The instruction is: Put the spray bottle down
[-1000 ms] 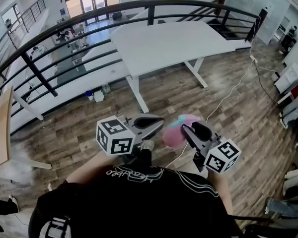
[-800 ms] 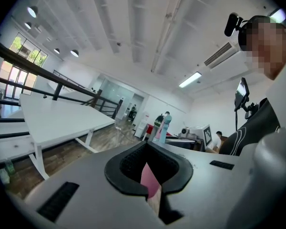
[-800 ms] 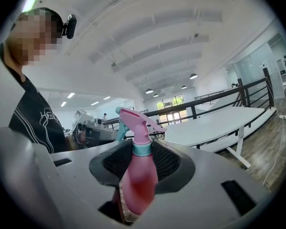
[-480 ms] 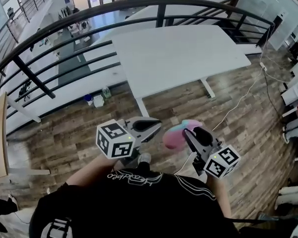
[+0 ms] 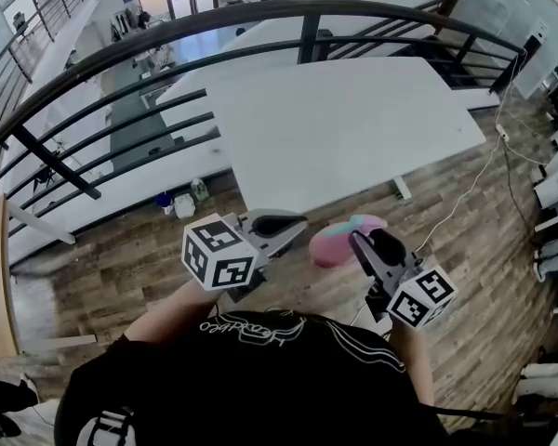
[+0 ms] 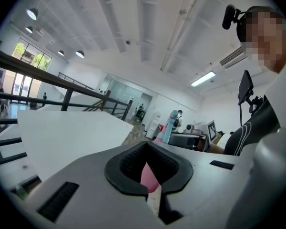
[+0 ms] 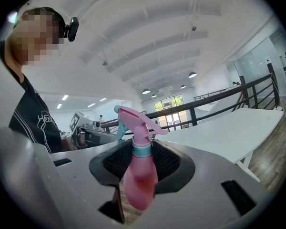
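Note:
A pink spray bottle (image 5: pixel 338 242) with a teal collar and a pink trigger head is held in my right gripper (image 5: pixel 370 244). In the right gripper view the bottle (image 7: pixel 139 175) stands upright between the black pads, and my right gripper (image 7: pixel 142 165) is shut on its body below the collar. My left gripper (image 5: pixel 291 223) hangs just left of the bottle, shut, with nothing in it. In the left gripper view my left gripper (image 6: pixel 148 171) has its jaws together, and the bottle's head (image 6: pixel 171 124) shows beyond them. Both grippers hang over the wooden floor in front of the white table (image 5: pixel 353 110).
A black railing (image 5: pixel 214 21) curves behind the table, with a lower level beyond it. A white cable (image 5: pixel 465 189) runs across the wooden floor (image 5: pixel 121 258) at the right. Small containers (image 5: pixel 181 203) sit by the table leg. Furniture stands at the far right edge.
The table has come nearer and larger in the head view. Both grippers and the held bottle have shifted slightly up and right toward it. The grip is unchanged.

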